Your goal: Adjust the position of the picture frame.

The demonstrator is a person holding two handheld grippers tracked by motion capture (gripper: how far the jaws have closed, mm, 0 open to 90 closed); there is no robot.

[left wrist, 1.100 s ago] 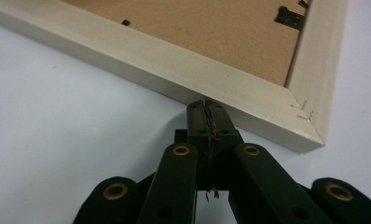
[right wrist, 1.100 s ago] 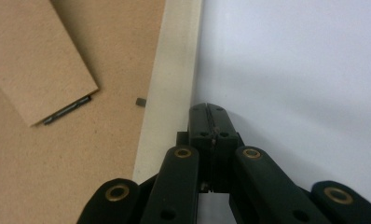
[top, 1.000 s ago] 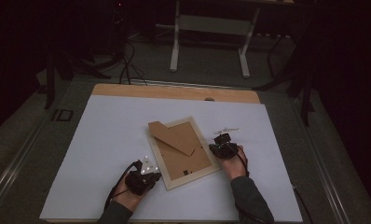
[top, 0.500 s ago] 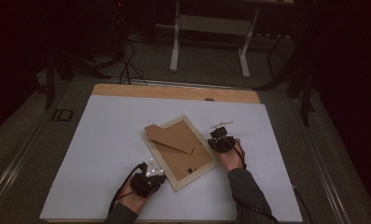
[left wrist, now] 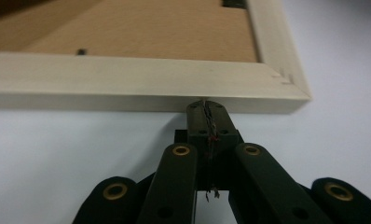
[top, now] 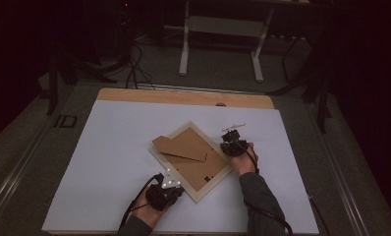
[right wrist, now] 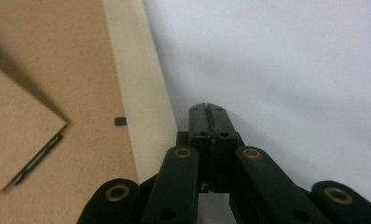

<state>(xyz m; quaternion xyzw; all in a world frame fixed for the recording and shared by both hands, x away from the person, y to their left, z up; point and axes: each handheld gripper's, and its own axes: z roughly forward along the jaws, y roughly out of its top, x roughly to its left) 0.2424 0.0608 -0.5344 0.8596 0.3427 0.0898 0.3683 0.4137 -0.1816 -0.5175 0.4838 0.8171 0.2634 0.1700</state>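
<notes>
Nudging the picture frame [top: 191, 162], face down mid-surface [top: 110, 147], with both tools pressed together and empty: left tool [left wrist: 206, 106] against its edge, right tool [right wrist: 207, 108] beside another. Next, I judge, gentle pushing to square it.

No lettering, label, brand, number or sign can be read anywhere here. The back of the picture frame [top: 191, 156] is plain brown board inside a pale wooden border, unmarked. The white table sheet [top: 110, 147] around the frame is blank. The small dark plate [top: 66, 121] on the floor, off the sheet's far left corner, is too small and dim to show any writing.
</notes>
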